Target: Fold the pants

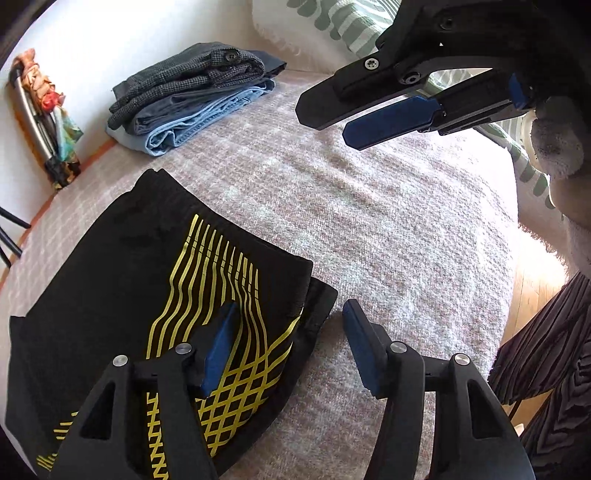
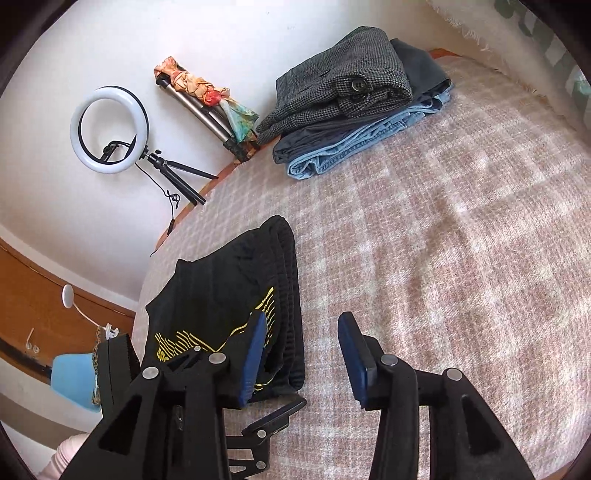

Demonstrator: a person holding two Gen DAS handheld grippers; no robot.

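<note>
Black pants with yellow line print (image 1: 155, 295) lie folded flat on the pink checked blanket (image 1: 388, 221). They also show in the right wrist view (image 2: 236, 295). My left gripper (image 1: 288, 332) is open and empty, hovering over the folded pants' right edge. My right gripper (image 2: 301, 343) is open and empty, above the blanket just right of the pants. It also appears in the left wrist view (image 1: 325, 118), raised above the blanket, with its jaws apart.
A stack of folded pants, grey tweed on top of dark and light blue denim (image 1: 192, 92), sits at the far side of the bed (image 2: 354, 103). A ring light on a tripod (image 2: 110, 129) and a second tripod (image 2: 207, 107) stand by the white wall. Pillows (image 1: 343, 26) lie at the back right.
</note>
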